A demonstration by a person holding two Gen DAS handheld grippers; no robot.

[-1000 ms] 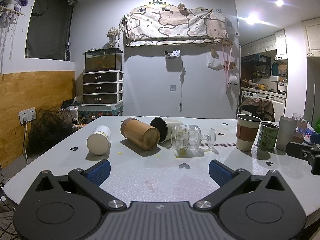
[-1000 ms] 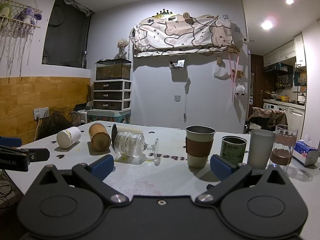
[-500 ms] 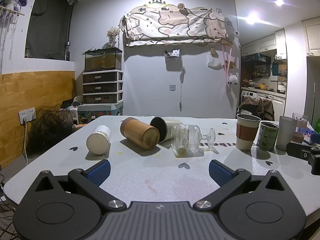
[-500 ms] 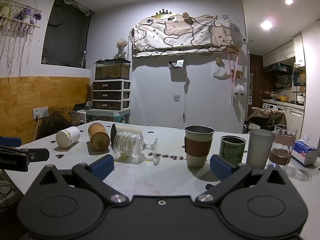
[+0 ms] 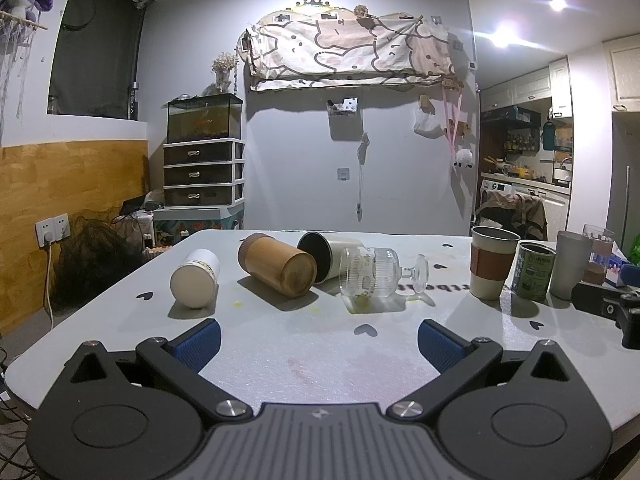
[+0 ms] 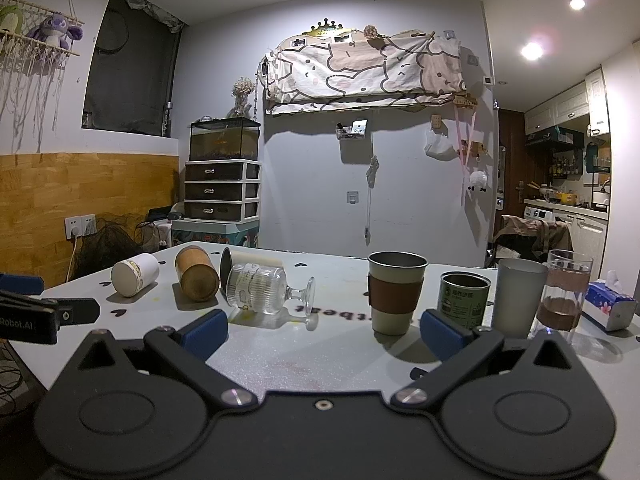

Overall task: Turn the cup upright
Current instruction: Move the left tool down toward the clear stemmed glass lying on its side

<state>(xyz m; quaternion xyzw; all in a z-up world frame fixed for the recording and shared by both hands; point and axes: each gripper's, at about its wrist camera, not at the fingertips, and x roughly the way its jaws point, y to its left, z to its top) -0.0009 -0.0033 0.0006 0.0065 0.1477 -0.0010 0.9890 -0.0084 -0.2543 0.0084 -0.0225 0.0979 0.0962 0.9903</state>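
Observation:
Several cups lie on their sides on the grey table: a white cup, a brown wooden cup, a cream cup with a dark mouth and a ribbed glass goblet. They also show in the right wrist view: the white cup, the wooden cup, the goblet. My left gripper is open and empty, short of the cups. My right gripper is open and empty, between the goblet and the sleeved cup.
Upright at the right stand a sleeved cup, a green tin, a grey tumbler and a glass with brown drink. A tissue box lies at the far right. The other gripper shows at the right edge.

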